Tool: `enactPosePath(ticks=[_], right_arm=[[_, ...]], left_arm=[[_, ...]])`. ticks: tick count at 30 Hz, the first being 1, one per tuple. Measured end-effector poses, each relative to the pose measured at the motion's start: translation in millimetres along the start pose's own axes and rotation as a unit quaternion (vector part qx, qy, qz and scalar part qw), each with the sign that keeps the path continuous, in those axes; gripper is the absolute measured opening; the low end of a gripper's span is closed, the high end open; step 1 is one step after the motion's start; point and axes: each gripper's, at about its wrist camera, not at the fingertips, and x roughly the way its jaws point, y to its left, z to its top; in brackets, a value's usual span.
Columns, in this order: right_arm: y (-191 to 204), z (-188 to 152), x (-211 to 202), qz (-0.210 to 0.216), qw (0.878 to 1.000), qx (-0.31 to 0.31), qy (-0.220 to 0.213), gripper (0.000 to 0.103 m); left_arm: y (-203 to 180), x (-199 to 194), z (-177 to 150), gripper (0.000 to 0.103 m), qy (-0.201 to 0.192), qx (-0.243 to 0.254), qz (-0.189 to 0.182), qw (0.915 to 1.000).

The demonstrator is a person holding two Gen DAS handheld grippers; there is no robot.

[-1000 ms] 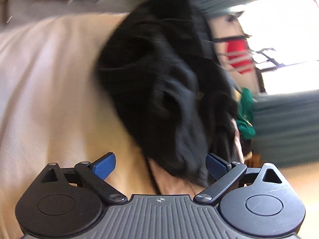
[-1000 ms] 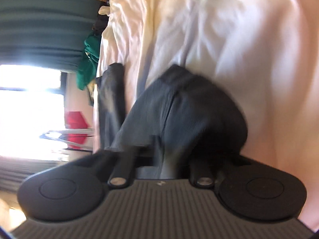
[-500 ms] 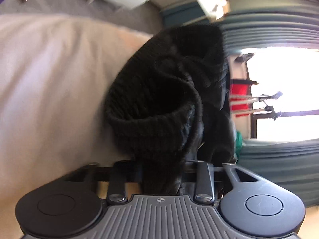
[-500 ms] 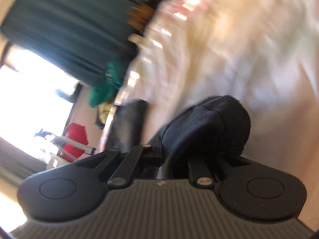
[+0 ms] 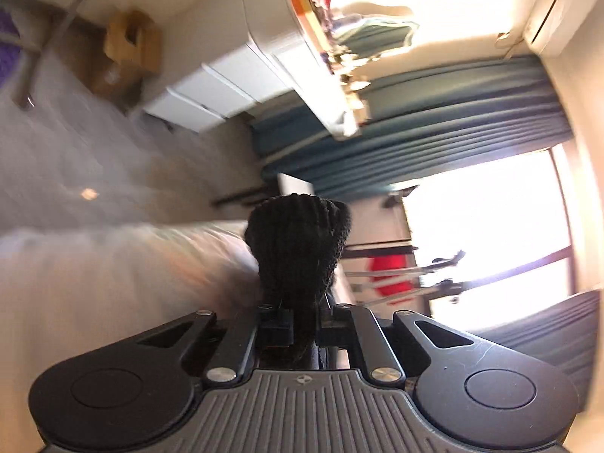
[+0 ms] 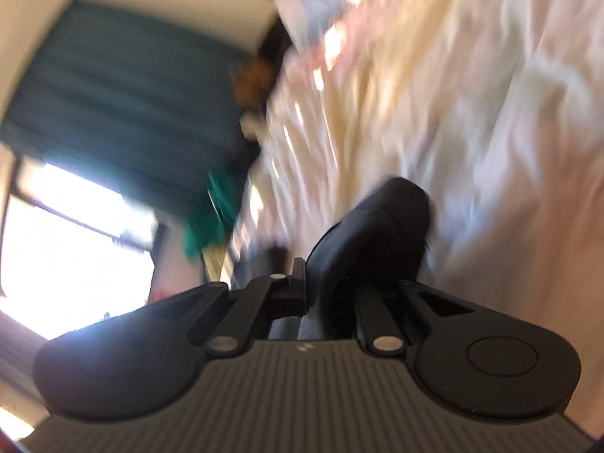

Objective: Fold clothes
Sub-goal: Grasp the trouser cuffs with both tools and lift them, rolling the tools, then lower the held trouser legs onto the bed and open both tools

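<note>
So we see both grippers tipped slightly downward. Left gripper (image 5: 305, 321) has just clamped onto the ribbed edge of the black garment (image 5: 298, 249); right gripper (image 6: 321, 294) grips another bunch. Garment hangs above the pale bedsheet (image 6: 490, 94).

light: window (image 5: 487, 219) glare, blown out | blur: heavy, right wrist | edges: fisheye-bent

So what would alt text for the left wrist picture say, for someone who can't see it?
A hand-held gripper pinches a bunched black knit garment, jaws shut on it. Behind it are a pale bedsheet, teal curtains and a bright window, all tilted and blurred.
</note>
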Motion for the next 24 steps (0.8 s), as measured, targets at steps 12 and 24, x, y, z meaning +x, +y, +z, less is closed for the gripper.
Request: enactPosePath(ticks=[12,24], right_arm=[[-52.8,10.3,11.3,-0.188,0.981,0.040,0.041,0.008],[78.6,-18.8,-20.3,0.286,0.936,-0.200,0.043,0.007]], left_arm=[[57.0,9.8,-0.5,0.010,0.048,0.016,0.102,0.9935],[41.7,15.3,-7.5,0.009,0.057,0.098,0.098,0.9888]])
